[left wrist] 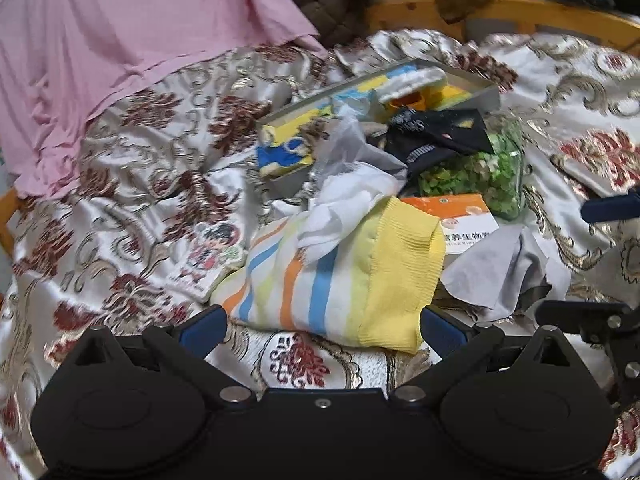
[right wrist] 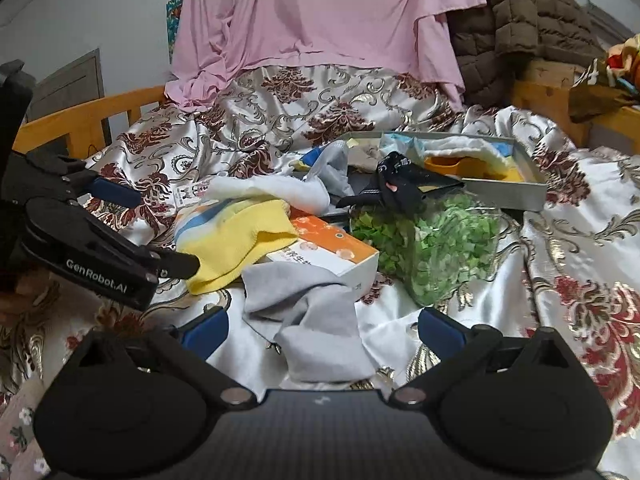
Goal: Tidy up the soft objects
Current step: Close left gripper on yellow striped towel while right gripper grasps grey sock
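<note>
While both tools hover low over the bed (right wrist: pixel 560 208), the left gripper (left wrist: pixel 322 326) spreads its fingers wide around the near end of the striped sock (left wrist: pixel 320 276), holding nothing. Beside it, the right gripper (right wrist: pixel 322 328) points forward, fingers equally wide, straddling the grey sock (right wrist: pixel 308 320) draped against the orange box (right wrist: pixel 332 246).

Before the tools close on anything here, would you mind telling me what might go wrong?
1. The grey sock in front of the open right tool drapes over the orange-and-white box; lifting it may drag the box.
2. The striped sock before the open left tool lies under a white sock, which may come along.
</note>
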Tool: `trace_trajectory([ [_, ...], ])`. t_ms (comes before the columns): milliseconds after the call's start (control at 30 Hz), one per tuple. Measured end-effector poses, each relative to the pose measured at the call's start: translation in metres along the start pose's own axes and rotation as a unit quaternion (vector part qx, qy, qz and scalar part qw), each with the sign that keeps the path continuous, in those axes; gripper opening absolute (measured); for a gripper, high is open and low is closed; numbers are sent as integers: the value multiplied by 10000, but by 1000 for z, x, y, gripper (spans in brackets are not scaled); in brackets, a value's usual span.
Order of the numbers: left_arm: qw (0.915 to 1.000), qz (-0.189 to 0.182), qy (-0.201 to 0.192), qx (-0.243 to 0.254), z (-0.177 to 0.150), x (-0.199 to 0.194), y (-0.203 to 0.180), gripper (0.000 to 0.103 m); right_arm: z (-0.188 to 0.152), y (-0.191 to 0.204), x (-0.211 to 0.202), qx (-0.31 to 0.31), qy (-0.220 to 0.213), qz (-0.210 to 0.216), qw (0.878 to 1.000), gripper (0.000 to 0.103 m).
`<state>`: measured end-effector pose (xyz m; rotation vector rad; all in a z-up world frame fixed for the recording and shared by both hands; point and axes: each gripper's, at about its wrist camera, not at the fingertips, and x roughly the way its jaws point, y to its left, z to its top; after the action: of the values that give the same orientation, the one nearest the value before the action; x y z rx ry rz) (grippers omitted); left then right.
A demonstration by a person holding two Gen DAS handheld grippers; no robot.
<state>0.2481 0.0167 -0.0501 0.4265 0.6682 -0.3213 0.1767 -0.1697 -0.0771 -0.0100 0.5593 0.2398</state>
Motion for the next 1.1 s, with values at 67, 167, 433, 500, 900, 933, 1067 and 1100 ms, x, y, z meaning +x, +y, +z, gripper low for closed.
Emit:
trace_trajectory([
  [67, 9998, -90, 40, 180, 4, 6, 1, 102, 0, -1, 5, 17, 51, 89, 9999, 103],
  [167, 9992, -136, 37, 371, 10, 15, 3, 102, -1, 0, 10, -56, 97, 156, 9998, 103],
  [433, 9934, -409, 188, 1052, 24, 33, 3, 102, -1, -6, 19, 78, 149, 272, 9995, 103],
  [500, 9911, -496, 254, 1206, 25, 37, 2, 102, -1, -7, 21, 109, 178, 303, 9993, 103],
  [900, 9872, -744, 549, 1301, 27, 48, 4, 85, -3, -8, 30, 220, 286, 505, 9981, 103],
  [933, 9868, -740, 546, 1331, 27, 47, 2, 82, -3, -8, 30, 220, 285, 505, 9981, 103],
  [1067, 9852, -716, 534, 1460, 27, 44, -3, 71, -3, -8, 30, 226, 266, 495, 9982, 103],
  [1100, 9852, -723, 540, 1461, 28, 44, -3, 68, -3, -8, 30, 238, 260, 490, 9982, 103],
])
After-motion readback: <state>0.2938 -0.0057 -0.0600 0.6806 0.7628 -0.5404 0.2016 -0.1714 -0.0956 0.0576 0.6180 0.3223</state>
